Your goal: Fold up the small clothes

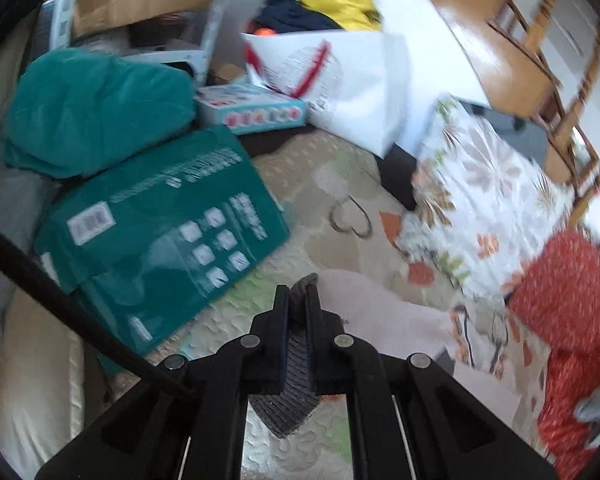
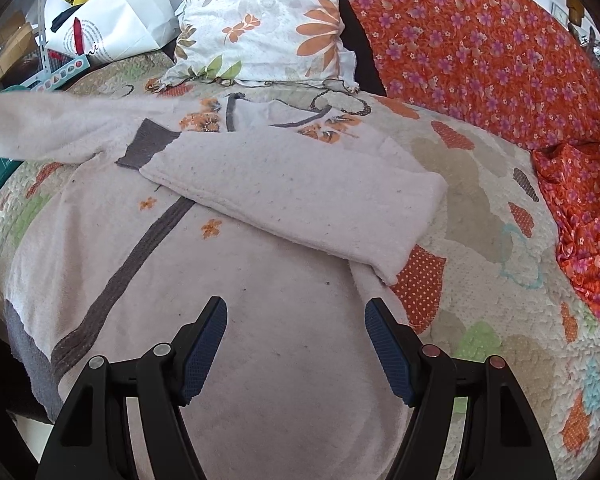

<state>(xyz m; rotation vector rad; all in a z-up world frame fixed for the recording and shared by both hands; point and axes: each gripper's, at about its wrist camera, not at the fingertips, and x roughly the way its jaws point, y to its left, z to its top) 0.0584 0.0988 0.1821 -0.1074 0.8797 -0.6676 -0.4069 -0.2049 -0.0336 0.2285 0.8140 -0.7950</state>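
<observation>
Your left gripper (image 1: pixel 298 296) is clamped on the grey ribbed cuff (image 1: pixel 288 400) of the pale cardigan (image 2: pixel 268 360); the knit shows squeezed between the pads and hanging out below them. Keep that bite firm, because the sleeve (image 1: pixel 380 312) trails off toward the floral pillow (image 1: pixel 480 200) and could slip under its own weight.

Your right gripper (image 2: pixel 296 340) is spread wide, holding nothing, poised over the cardigan's lower body. The cardigan lies flat on the quilted cover (image 2: pixel 480 280) in front of the floral pillow, its other sleeve (image 2: pixel 300 200) already laid across the chest.

I'd judge the step in hand to be folding this raised sleeve in. Carry the cuff across toward the grey placket (image 2: pixel 132 264), lay it parallel to the folded sleeve, and press the body down with the right gripper so it doesn't drag.
</observation>
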